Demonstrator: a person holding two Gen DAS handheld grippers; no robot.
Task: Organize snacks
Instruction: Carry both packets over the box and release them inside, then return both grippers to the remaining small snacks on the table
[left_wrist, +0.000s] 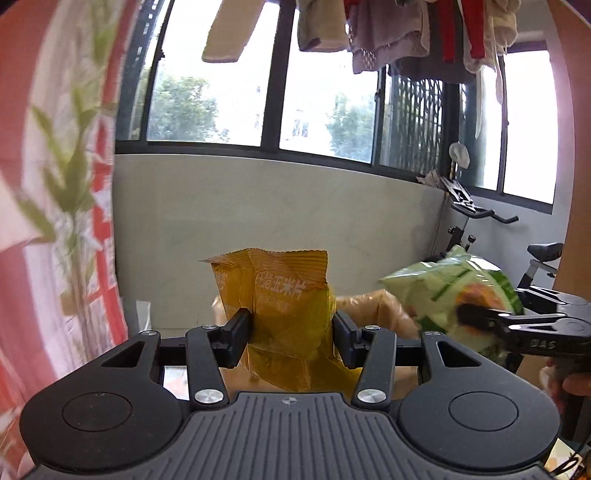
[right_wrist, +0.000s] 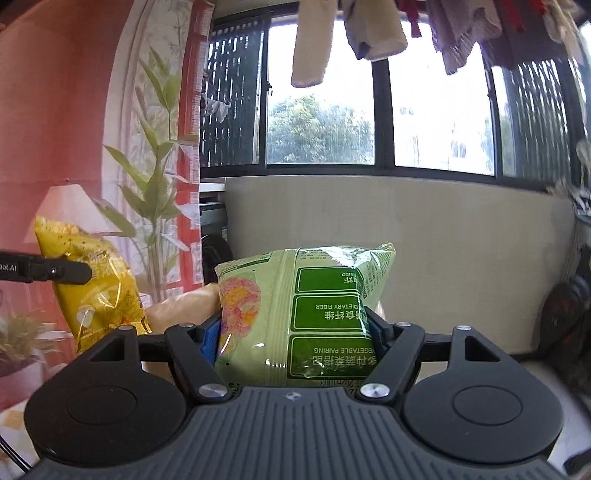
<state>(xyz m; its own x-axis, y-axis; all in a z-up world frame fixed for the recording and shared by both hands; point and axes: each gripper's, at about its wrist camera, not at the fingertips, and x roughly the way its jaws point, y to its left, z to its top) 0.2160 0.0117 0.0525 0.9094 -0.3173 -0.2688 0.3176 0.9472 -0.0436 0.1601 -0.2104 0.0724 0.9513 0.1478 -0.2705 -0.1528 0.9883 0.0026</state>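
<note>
Left claw (left_wrist: 291, 334) clenched on yellow snack bag (left_wrist: 280, 306), frame centre; right claw (right_wrist: 295, 332) clenched on green snack bag (right_wrist: 295, 314), frame centre, held aloft. Advice: keep grips firm, lower bags level, release only once seated

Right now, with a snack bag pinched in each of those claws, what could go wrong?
1. The left gripper pinches the yellow bag by its crumpled middle, so the smooth film might slip out.
2. The right gripper squeezes the puffy green bag across its body; more pressure could crush what is inside, or pop it.
3. Both bags hang close together, raised above a tan bag; swinging one could knock the other.
</note>
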